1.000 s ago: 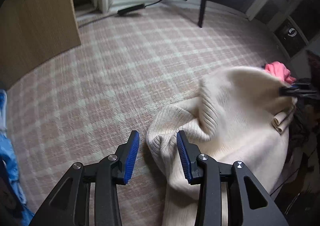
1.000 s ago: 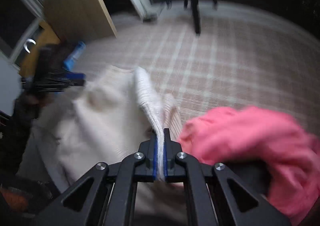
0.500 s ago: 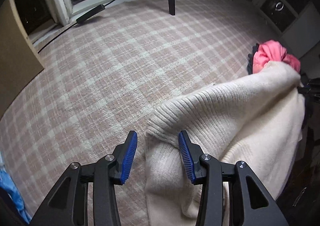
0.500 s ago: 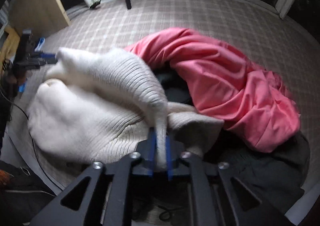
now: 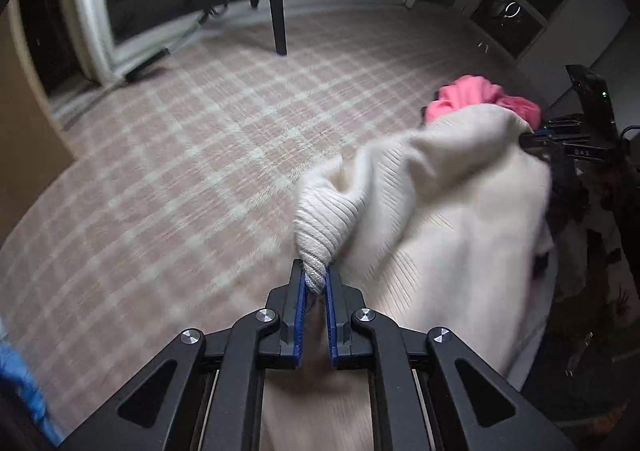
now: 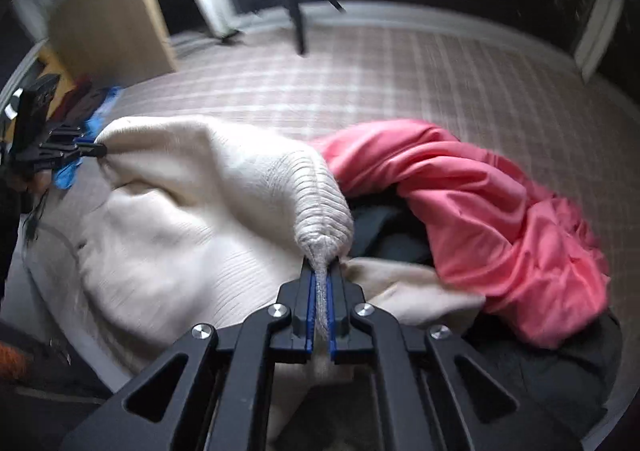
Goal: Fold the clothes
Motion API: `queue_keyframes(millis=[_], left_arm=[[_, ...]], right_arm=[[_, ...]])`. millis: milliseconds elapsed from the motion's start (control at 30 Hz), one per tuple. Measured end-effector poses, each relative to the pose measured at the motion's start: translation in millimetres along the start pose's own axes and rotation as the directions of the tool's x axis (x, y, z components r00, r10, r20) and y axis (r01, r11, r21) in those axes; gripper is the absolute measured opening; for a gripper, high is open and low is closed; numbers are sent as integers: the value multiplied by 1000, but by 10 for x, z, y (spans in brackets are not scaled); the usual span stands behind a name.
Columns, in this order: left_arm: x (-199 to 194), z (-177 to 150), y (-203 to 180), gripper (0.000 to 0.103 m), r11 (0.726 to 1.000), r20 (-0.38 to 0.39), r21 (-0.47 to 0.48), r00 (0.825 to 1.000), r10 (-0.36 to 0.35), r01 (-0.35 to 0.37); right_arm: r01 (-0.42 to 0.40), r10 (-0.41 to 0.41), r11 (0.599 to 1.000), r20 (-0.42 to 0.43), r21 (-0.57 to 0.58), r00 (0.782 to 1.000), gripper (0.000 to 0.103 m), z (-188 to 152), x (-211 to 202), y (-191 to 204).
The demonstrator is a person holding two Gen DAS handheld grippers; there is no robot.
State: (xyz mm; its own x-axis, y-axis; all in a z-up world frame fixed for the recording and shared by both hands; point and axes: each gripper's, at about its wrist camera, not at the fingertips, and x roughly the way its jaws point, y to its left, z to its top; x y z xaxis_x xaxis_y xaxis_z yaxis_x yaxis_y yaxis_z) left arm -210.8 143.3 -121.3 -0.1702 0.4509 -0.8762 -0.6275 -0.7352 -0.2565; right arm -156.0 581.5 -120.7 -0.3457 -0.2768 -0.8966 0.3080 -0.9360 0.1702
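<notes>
Cream ribbed sweater (image 5: 440, 211) hangs bunched between my left tongs (image 5: 316, 287) and right tongs (image 6: 320, 291), both clamped on its edge, pink garment (image 6: 480, 211) just beyond the right pair. I judge it needs spreading flat on the bed (image 5: 180, 151).

Sweater (image 5: 448, 211) — strung between the left gripper (image 5: 315, 287) and the right gripper (image 6: 321, 283), each pinching one ribbed edge in its jaws; the bulk sags between them over the checked surface (image 5: 192, 155). Crumpled garment (image 6: 480, 203) — right of the sweater, touching it, lying on a dark garment (image 6: 388, 227). Tripod leg (image 5: 278, 23) — far side of the surface. Wooden panel (image 6: 108, 11) — far left, upright.
</notes>
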Motion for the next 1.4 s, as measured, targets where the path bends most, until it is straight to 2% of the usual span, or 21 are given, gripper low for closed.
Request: queue_keyframes(millis=[67,200,267,333,400,467,533,567,633,667,700,733,800,967,1033,1100,1167,1233,1300,1367,1400], left_arm=[[-150,-179,-43,8,1000,8,1,1000,-1,1],[-128,-815,-151,9,1000,-89,14,996,-1,2],[-40,-1062,-167,9,999,-144,6,989,32,-32],[-52,-1185,-156,9,998,-156,-17,986,54,-58],[-150,-1164,-202,7,996,-121,-30,989,85,-90],[-233,-1063,-332,7,998,-63,-13,996,57,-58],[-217,-942,-554,7,997,-32,62,999,38,-36],[-179,-894,-665,9,994,-26,106,999,37,-34],[-103,-837,-860,19,980,-30,194,999,41,-35],[-66,-833,-940,21,971,-41,237,998,48,-37],[-33,-850,-997,28,959,-58,278,996,66,-48],[0,-870,-1052,36,946,-76,319,993,87,-58],[25,-903,-1040,43,931,-96,354,987,130,-89],[82,-986,-995,43,887,-137,434,961,241,-160],[105,-1019,-977,43,865,-151,466,947,285,-186],[156,-940,-958,43,880,-154,447,956,249,-157],[252,-812,-926,43,901,-158,416,966,204,-123],[347,-684,-895,43,919,-159,384,974,159,-87],[443,-557,-863,43,935,-159,351,981,113,-51],[388,-304,-633,44,959,-84,251,984,160,-134],[357,-174,-512,42,965,-46,195,981,189,-176]], right_arm=[[-7,7,1000,-7,16,1000,5,-206,-56,44],[42,-35,997,-104,70,994,7,-679,47,30],[70,-56,994,-149,88,987,7,-875,97,33],[91,-72,990,-171,105,983,8,-1025,102,48],[81,-69,990,-104,117,992,10,-987,-65,118],[32,-29,996,-35,86,999,10,-874,-175,324],[-17,16,999,22,29,1000,10,-743,-226,593],[-7,8,1000,28,-17,1000,10,-687,-179,741],[51,-48,992,28,-116,998,15,-674,-74,931],[68,-66,984,21,-164,998,23,-733,-68,933],[73,-73,977,9,-200,997,30,-819,-77,856],[68,-72,973,-8,-221,997,32,-889,-59,789],[44,-57,967,-48,-251,997,34,-1011,7,754],[2,-38,944,-102,-330,994,35,-1109,138,816],[-11,-34,932,-116,-362,993,41,-1109,184,869],[-24,-30,919,-129,-393,991,43,-1109,231,922],[-76,0,908,-182,-412,983,43,-1070,361,928],[-74,-9,903,-191,-424,982,43,-945,450,879],[-37,-18,918,-136,-394,991,41,-664,449,730],[-2,1,971,-7,-241,1000,41,-289,287,394],[28,-19,987,56,-157,998,43,-124,192,212]])
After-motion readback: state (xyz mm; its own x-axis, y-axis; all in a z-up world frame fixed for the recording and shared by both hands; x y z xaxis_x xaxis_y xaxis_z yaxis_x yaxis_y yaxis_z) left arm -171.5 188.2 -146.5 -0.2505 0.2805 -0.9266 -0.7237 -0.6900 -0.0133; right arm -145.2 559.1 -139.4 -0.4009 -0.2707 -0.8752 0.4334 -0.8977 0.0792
